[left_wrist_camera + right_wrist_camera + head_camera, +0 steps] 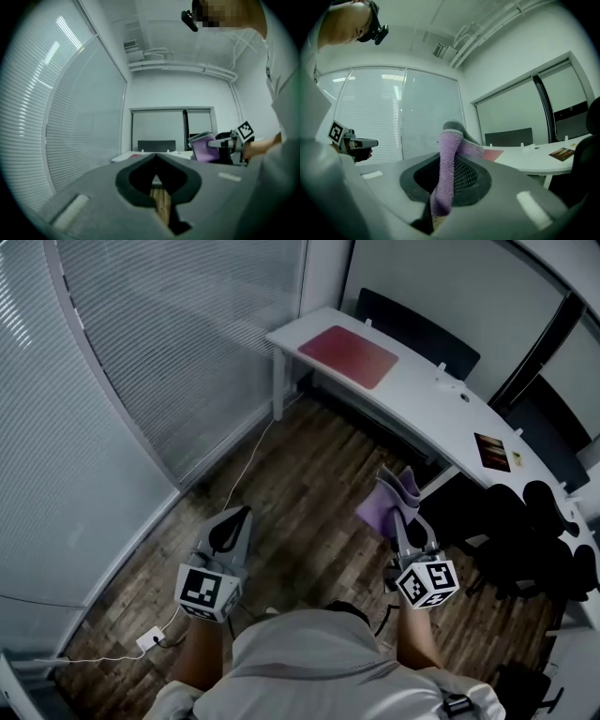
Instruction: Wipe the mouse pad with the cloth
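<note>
A red mouse pad [349, 354] lies on the far left end of a long white desk [441, 409]; in the right gripper view the mouse pad [493, 154] shows as a thin red strip. My right gripper [401, 514] is shut on a purple and grey cloth [388, 502], held up in the air well short of the desk. The cloth [446, 168] hangs pinched between its jaws. My left gripper [231, 529] is shut with nothing in it, held over the wooden floor to the left. From the left gripper view the cloth [204, 146] shows off to the right.
Dark chairs stand behind the desk [417, 329] and a black chair cluster [525, 540] is at the right. A small dark booklet [492, 451] lies on the desk. A glass wall with blinds [141, 352] runs along the left. A white cable and socket [150, 641] lie on the floor.
</note>
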A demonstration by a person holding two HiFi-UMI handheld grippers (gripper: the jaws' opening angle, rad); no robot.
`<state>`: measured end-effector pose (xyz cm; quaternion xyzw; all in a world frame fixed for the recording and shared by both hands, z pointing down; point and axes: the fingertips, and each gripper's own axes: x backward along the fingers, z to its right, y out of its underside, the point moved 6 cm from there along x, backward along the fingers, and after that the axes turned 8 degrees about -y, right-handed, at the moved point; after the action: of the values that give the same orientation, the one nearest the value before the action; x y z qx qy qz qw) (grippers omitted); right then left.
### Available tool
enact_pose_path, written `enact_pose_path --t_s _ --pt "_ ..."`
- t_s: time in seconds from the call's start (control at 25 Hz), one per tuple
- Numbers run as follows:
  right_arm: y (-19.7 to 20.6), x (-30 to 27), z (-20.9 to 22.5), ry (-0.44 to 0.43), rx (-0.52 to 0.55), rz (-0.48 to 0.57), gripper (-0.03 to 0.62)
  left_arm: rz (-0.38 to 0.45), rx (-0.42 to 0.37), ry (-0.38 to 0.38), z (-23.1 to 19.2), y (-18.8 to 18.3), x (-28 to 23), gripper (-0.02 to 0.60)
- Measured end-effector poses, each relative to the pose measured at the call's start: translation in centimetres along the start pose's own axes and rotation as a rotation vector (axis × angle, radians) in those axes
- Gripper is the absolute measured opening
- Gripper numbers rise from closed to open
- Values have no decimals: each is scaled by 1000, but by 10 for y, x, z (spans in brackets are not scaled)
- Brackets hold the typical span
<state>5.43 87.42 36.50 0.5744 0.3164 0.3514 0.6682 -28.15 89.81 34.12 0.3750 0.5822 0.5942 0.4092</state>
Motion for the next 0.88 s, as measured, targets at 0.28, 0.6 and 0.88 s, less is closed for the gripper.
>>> enact_pose_path --t_s 0.28,0.6,0.88 --pt "8 -27 -17 7 4 -66 43 -25 37 14 -32 25 -2 0" --pt "3 -101 25 -87 8 -42 43 -22 27 -5 -43 19 -59 0" --pt "-9 -172 106 -128 -36 -22 43 -26 -19 -56 -49 1 -156 0"
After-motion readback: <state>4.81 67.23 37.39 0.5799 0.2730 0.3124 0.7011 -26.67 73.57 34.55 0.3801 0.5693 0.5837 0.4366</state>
